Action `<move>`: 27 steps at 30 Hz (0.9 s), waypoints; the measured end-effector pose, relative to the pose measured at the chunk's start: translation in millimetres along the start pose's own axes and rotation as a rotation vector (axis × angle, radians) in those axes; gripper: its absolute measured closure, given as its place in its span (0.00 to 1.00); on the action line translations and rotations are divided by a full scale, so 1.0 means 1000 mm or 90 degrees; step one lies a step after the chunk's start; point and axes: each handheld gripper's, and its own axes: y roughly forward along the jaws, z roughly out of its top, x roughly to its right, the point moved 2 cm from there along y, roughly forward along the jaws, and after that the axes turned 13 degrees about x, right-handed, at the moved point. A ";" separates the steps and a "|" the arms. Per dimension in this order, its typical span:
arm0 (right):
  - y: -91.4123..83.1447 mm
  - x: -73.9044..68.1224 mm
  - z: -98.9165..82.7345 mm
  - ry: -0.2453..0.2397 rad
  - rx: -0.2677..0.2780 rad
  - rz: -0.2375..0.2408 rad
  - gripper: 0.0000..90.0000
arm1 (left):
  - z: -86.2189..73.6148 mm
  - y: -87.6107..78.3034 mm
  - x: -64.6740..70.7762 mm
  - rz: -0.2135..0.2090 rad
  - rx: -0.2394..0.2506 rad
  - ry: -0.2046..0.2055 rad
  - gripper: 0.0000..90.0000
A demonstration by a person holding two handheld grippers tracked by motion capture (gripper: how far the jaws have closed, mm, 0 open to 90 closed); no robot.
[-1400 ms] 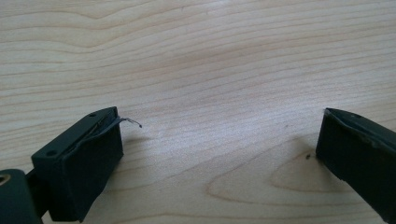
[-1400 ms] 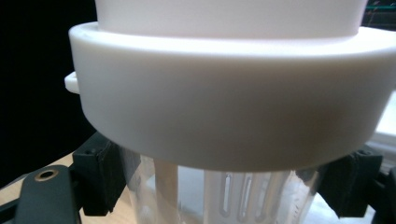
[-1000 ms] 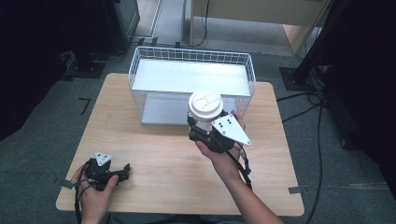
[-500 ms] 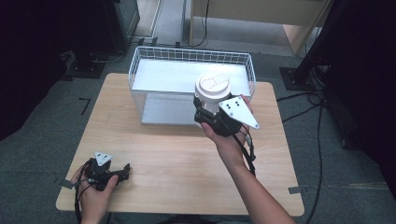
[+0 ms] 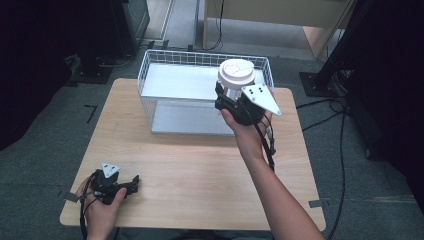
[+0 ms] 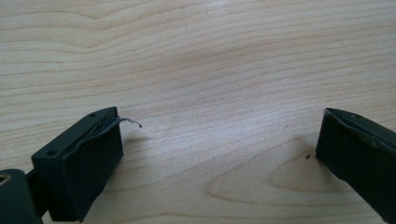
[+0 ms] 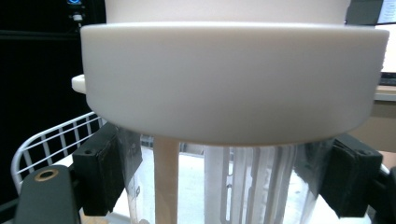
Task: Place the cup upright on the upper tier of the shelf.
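Two grippers are mine: the left gripper point(image 5: 134, 181) rests near me on the table point(image 5: 200, 165), jaws apart, while the right gripper point(image 5: 223, 98) clamps the clear jar point(image 5: 235, 80) (white-lidded) over the wire basket point(image 5: 150, 100), whose rim could snag it.

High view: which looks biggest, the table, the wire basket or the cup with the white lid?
1. Table, clearly the largest.
2. Wire basket, covering much of the table's far side.
3. Cup with the white lid, smallest, held over the basket in the right tongs.
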 end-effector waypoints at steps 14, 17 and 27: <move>0.046 0.016 -0.008 -0.010 -0.014 -0.030 0.18 | 0.000 0.000 0.000 0.000 0.001 -0.001 0.01; 0.055 0.019 -0.010 -0.014 -0.014 -0.033 0.18 | 0.000 0.000 0.000 0.000 0.001 -0.002 0.01; 0.087 0.028 -0.014 -0.027 -0.020 -0.037 0.18 | 0.000 0.000 0.000 0.000 0.002 -0.002 0.01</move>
